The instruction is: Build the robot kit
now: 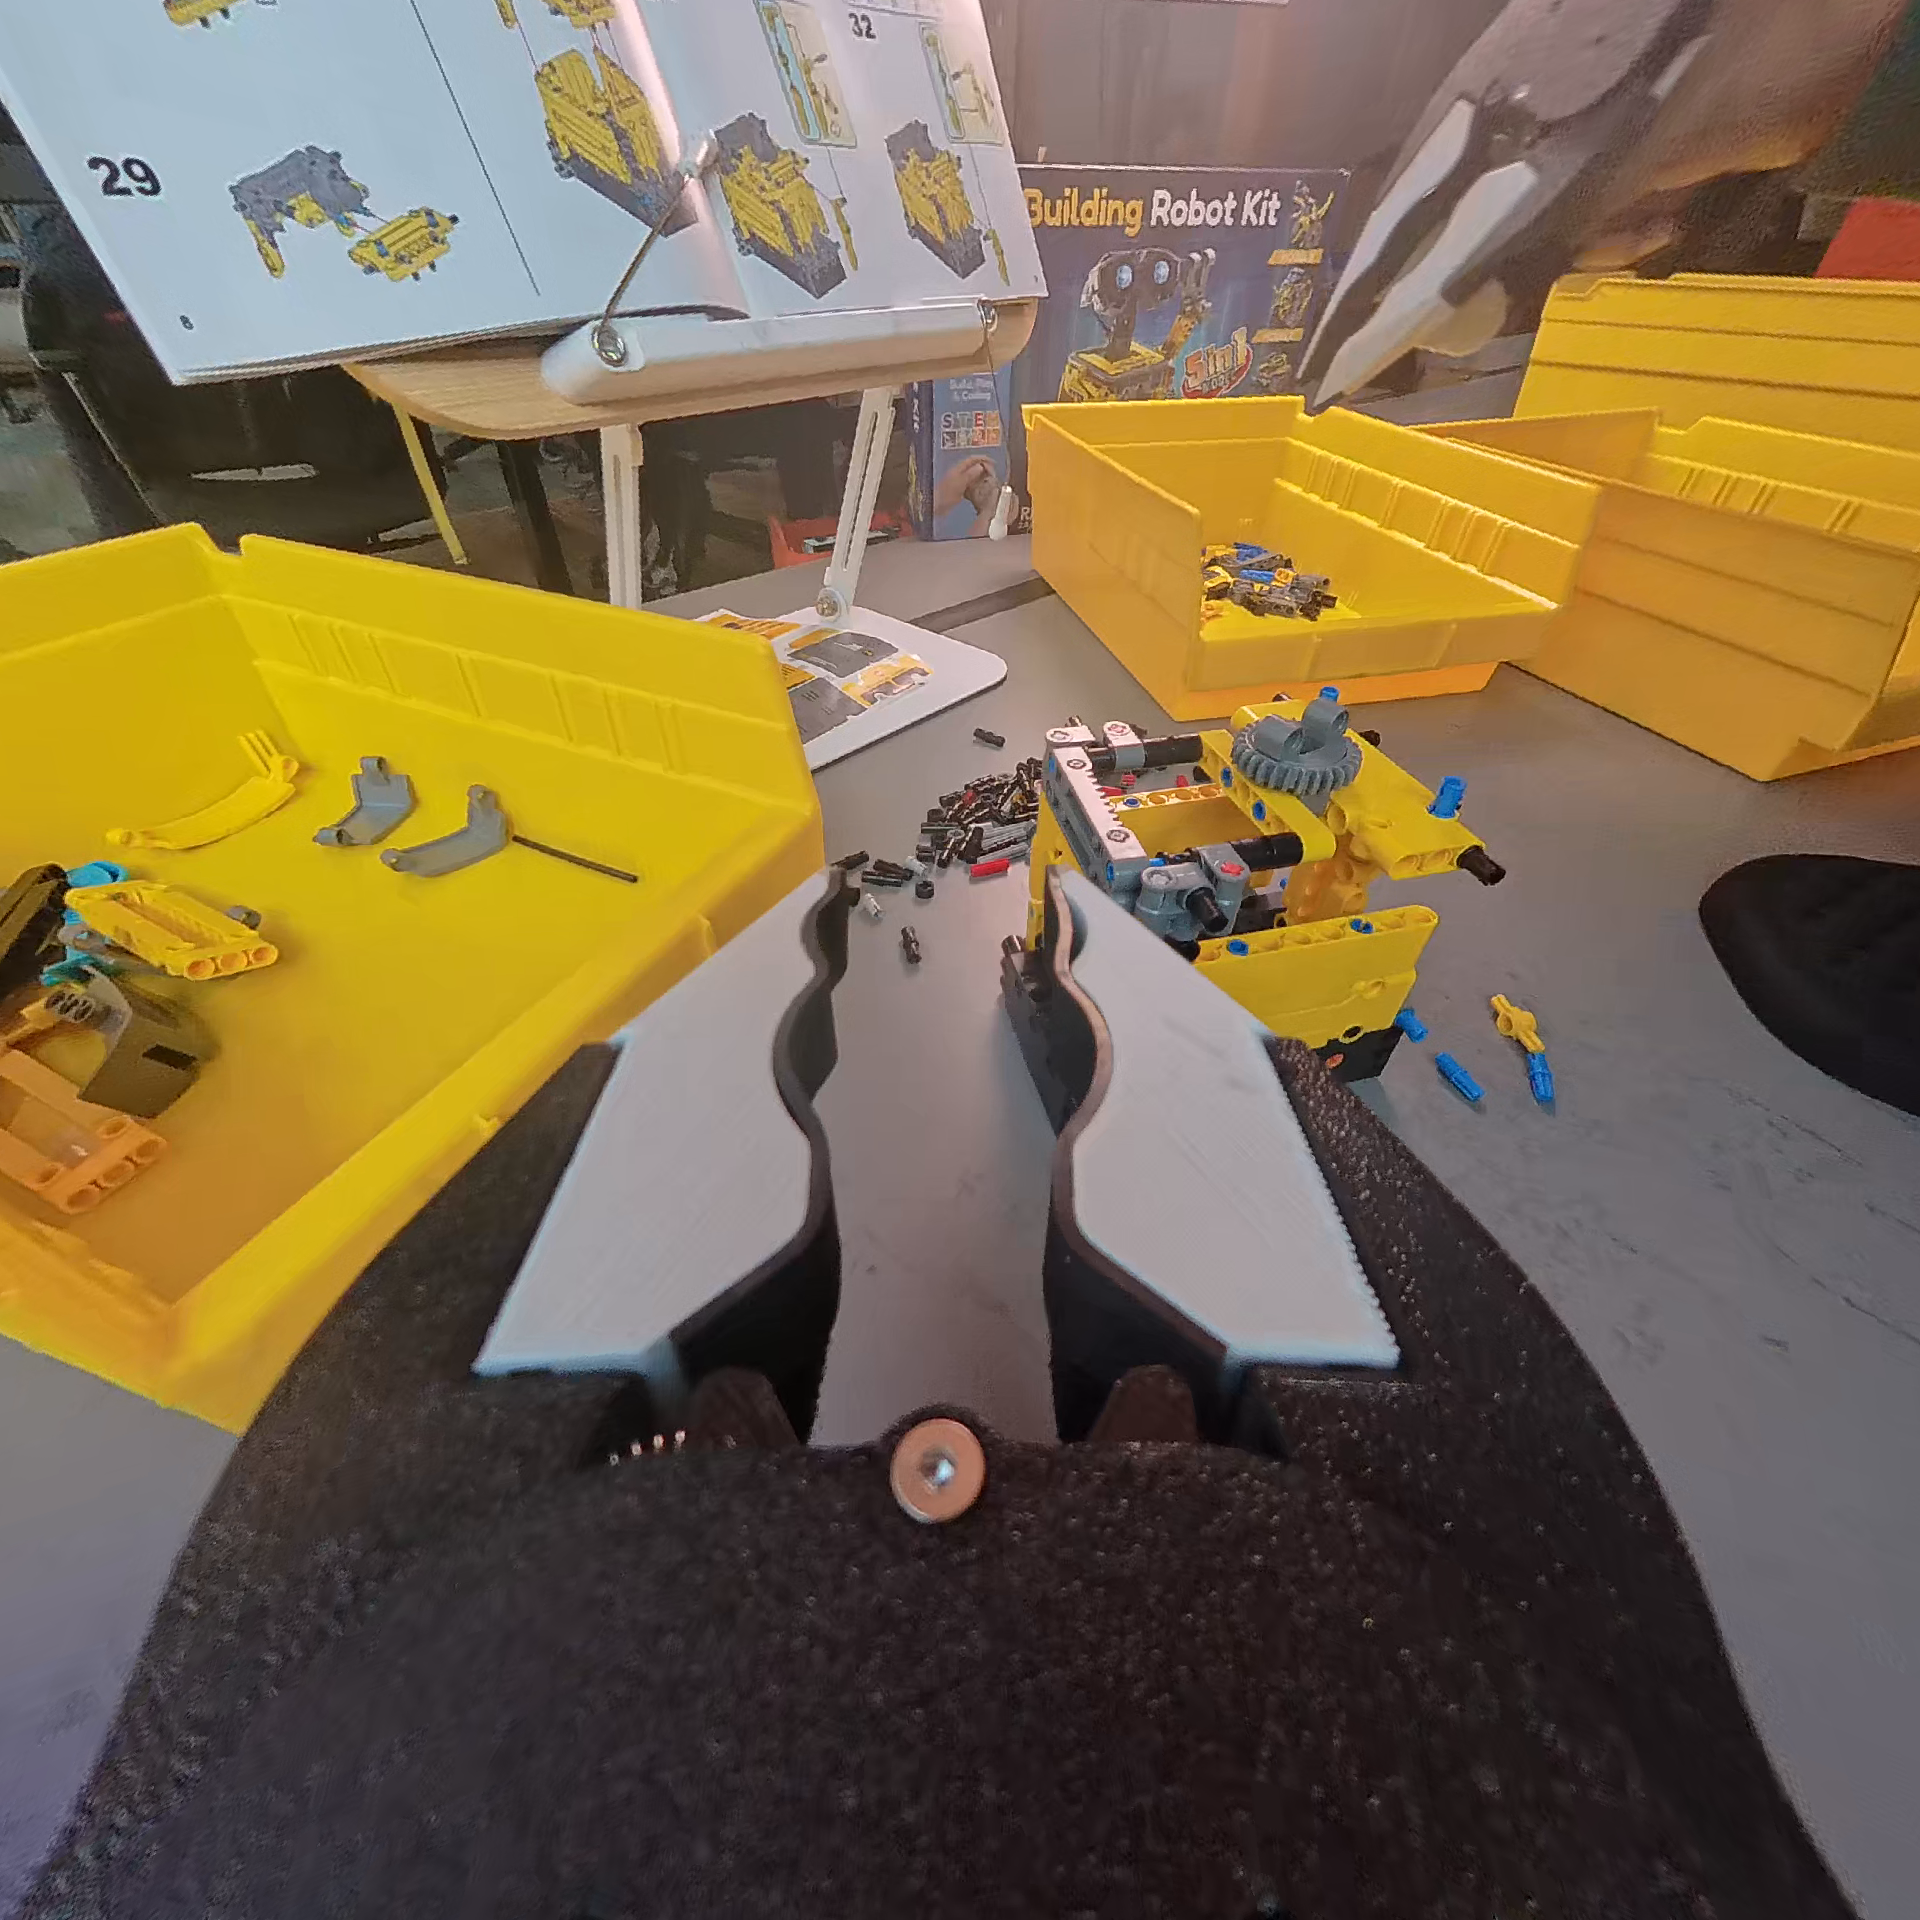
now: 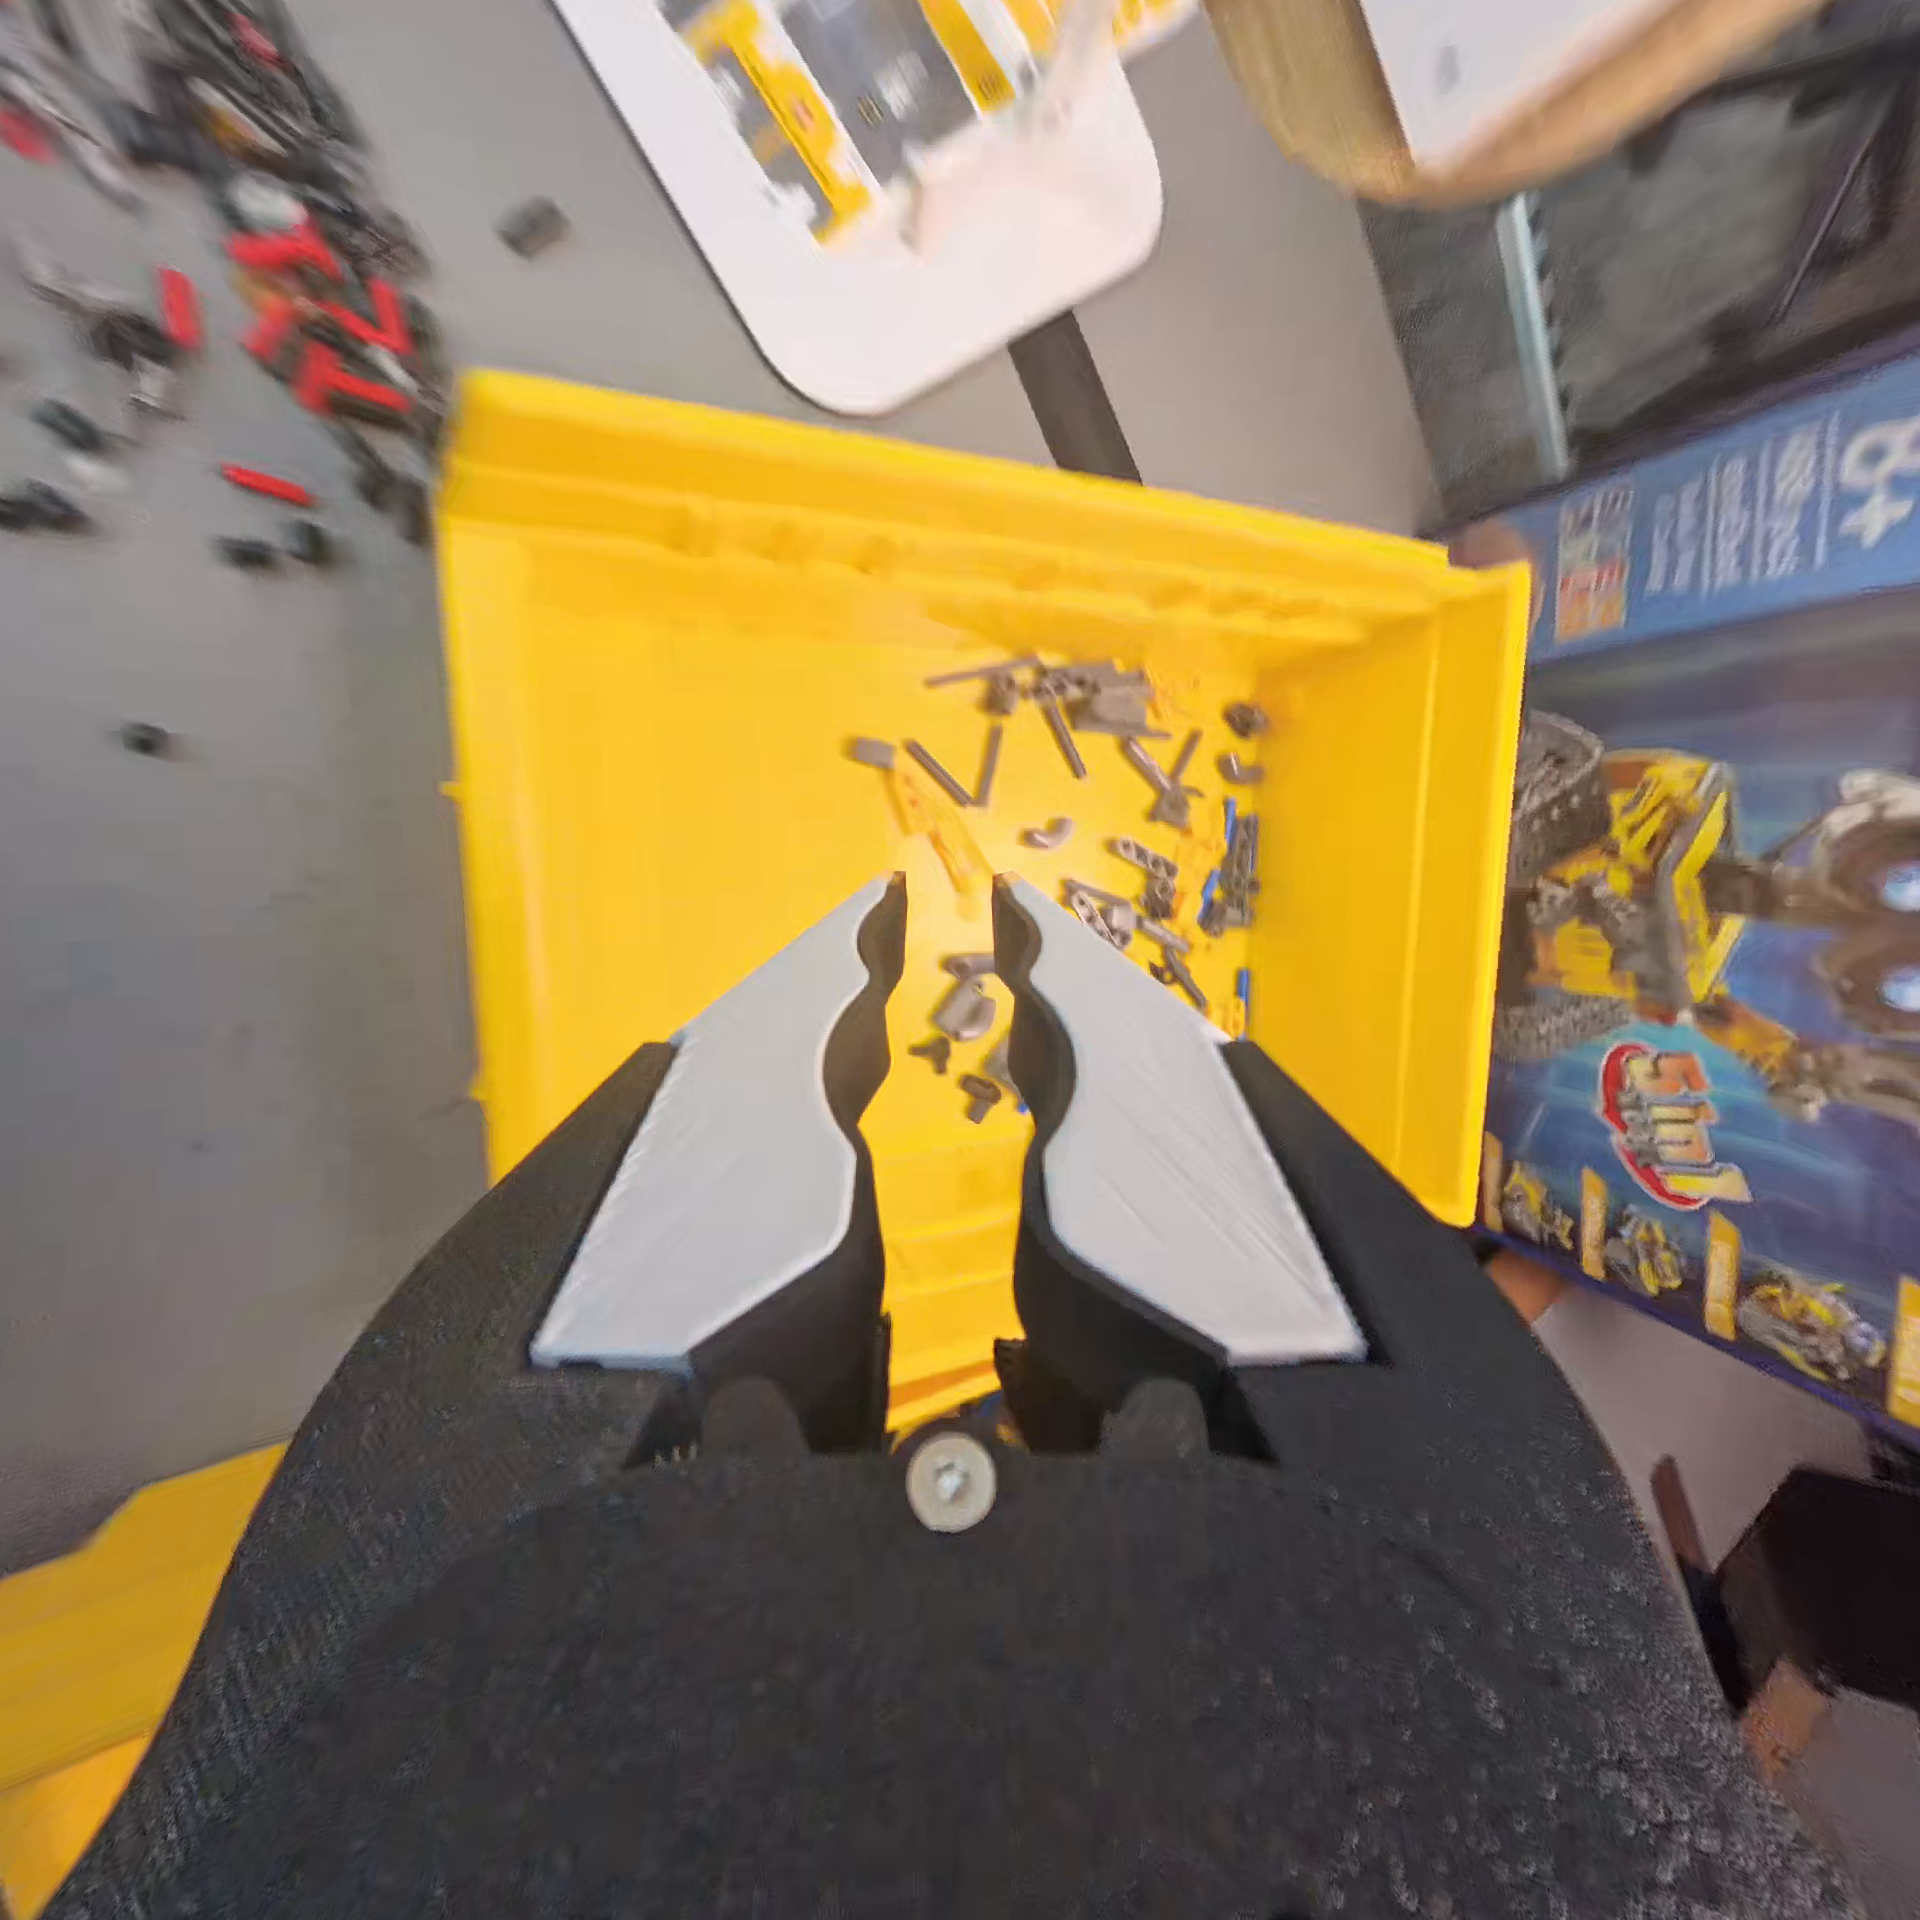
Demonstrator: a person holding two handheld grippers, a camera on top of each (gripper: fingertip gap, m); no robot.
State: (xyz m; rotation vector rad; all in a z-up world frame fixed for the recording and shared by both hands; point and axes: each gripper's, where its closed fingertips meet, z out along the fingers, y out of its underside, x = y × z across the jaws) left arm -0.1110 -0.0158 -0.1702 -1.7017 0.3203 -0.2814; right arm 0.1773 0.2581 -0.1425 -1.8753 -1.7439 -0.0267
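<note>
Desk: grey, carrying yellow bins.
Far bin: small grey parts; right gripper above, fingers parted, empty.
Model: yellow, just beside left gripper, fingers apart, empty.
Advice: descend slowly, single one part.
Unclear: blurred parts; model's base hidden.

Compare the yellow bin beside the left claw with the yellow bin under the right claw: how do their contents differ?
The bin by the left claw holds a few larger pieces, spread apart: curved grey and yellow parts and a chunky assembly. The bin under the right claw holds many small grey pieces, bunched toward one side. The left claw sits beside its bin, over the table; the right claw hangs over its bin's inside. Both bins are open-topped yellow plastic.
</note>
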